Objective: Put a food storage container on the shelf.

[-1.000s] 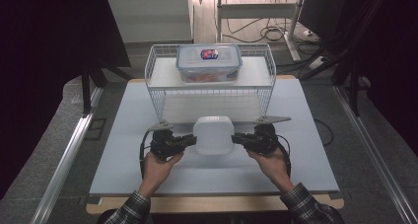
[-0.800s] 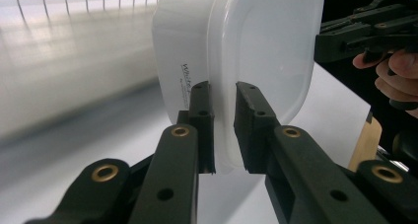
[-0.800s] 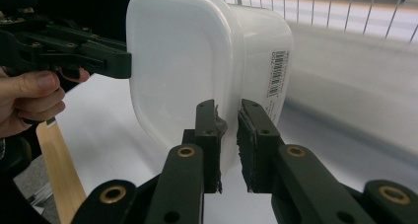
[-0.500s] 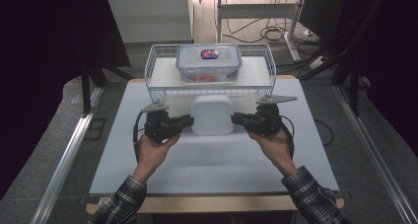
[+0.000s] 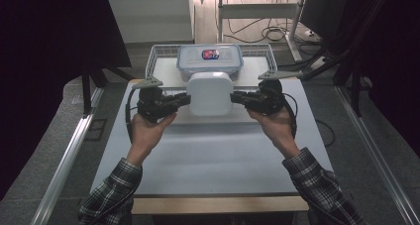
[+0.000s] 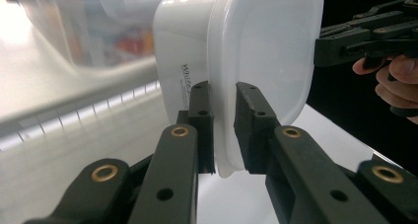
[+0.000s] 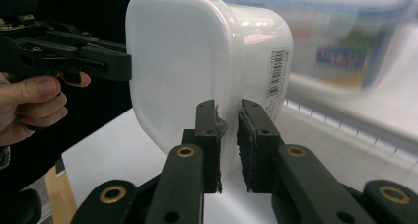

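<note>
While both grippers pinched its rim, the left gripper (image 5: 185,100) and right gripper (image 5: 234,97) held the white tub (image 5: 209,93) aloft just before the wire basket (image 5: 161,53). Keeping the 2 hands level and matched seemed wise, clearing that basket's front rail and the blue-lidded box (image 5: 210,60) inside.
</note>
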`<state>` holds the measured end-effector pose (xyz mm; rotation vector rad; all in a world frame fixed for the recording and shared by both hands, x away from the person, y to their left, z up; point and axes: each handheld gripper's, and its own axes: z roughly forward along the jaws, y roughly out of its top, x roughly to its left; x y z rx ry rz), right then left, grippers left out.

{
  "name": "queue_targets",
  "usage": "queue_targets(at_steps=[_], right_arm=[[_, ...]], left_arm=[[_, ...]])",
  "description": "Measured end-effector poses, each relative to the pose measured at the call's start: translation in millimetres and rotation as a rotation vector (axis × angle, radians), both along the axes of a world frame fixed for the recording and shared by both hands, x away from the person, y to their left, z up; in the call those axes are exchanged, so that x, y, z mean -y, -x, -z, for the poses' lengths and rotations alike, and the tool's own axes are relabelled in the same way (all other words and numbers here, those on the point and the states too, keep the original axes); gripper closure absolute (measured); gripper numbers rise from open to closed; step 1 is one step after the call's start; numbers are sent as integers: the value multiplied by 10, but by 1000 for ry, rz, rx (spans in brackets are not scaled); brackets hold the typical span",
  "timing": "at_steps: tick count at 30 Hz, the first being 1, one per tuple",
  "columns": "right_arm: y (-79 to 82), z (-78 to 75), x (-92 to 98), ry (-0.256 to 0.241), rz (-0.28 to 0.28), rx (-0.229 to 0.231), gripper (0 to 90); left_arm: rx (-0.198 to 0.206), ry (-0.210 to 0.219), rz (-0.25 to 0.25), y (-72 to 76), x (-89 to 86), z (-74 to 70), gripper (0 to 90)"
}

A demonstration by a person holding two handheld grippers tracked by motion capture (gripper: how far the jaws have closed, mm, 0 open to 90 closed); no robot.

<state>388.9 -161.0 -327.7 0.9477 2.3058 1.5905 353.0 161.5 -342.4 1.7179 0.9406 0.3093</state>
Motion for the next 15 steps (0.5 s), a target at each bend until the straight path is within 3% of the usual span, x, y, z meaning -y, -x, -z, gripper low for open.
queue_targets(at_steps=[8,15], right_arm=[[-152,-346,-83,-15,10,28,791],[-296,-533,-82,-39,28,29,789]], left_arm=[[28,15,-21,-157,-57,-308,786],[23,47,-16,-318,-62,-492,787]])
